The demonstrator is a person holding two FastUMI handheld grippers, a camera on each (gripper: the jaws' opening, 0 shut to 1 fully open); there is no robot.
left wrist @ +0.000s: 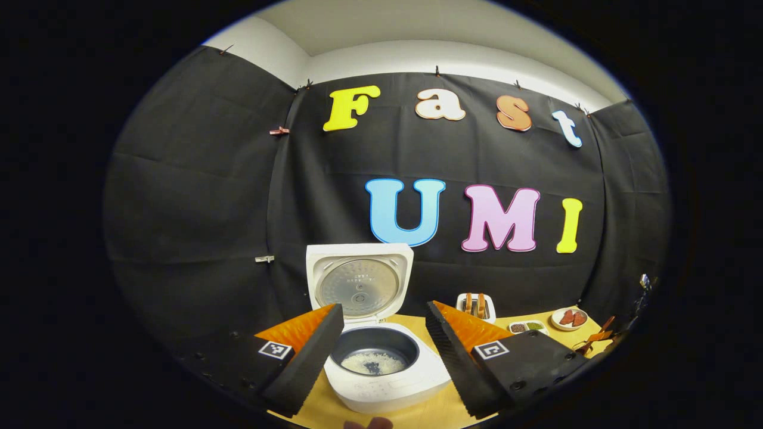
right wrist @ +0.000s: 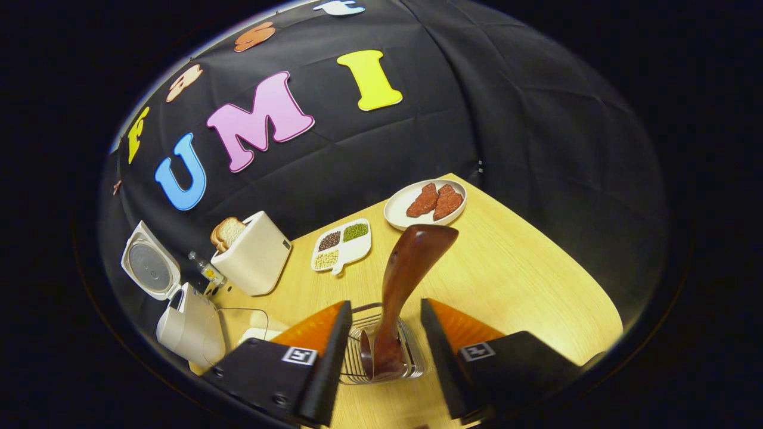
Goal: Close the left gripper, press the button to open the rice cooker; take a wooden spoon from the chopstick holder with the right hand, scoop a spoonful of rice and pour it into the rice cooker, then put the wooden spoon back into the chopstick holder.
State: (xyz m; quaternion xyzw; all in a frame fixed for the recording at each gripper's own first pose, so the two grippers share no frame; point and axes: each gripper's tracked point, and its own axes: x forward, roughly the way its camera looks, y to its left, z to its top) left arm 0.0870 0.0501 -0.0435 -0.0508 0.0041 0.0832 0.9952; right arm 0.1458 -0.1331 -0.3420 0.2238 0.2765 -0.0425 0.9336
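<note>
The white rice cooker (left wrist: 387,387) stands open with its lid (left wrist: 359,286) upright. A thin layer of rice (left wrist: 374,361) lies in its dark inner pot. My left gripper (left wrist: 381,357) is open, and its fingers frame the pot from just in front and above. The brown wooden spoon (right wrist: 405,280) stands in the wire chopstick holder (right wrist: 381,351), its broad end up. My right gripper (right wrist: 384,363) is open, with a finger on each side of the holder and neither touching the spoon. Far left in the right gripper view is the rice cooker (right wrist: 185,325), seen side on.
A white toaster (right wrist: 253,253) with bread, a divided dish of grains (right wrist: 343,244) and a plate of red meat slices (right wrist: 426,202) sit on the wooden table (right wrist: 524,280). A small bottle (right wrist: 205,271) stands between the toaster and the cooker. Black cloth walls close the back and sides.
</note>
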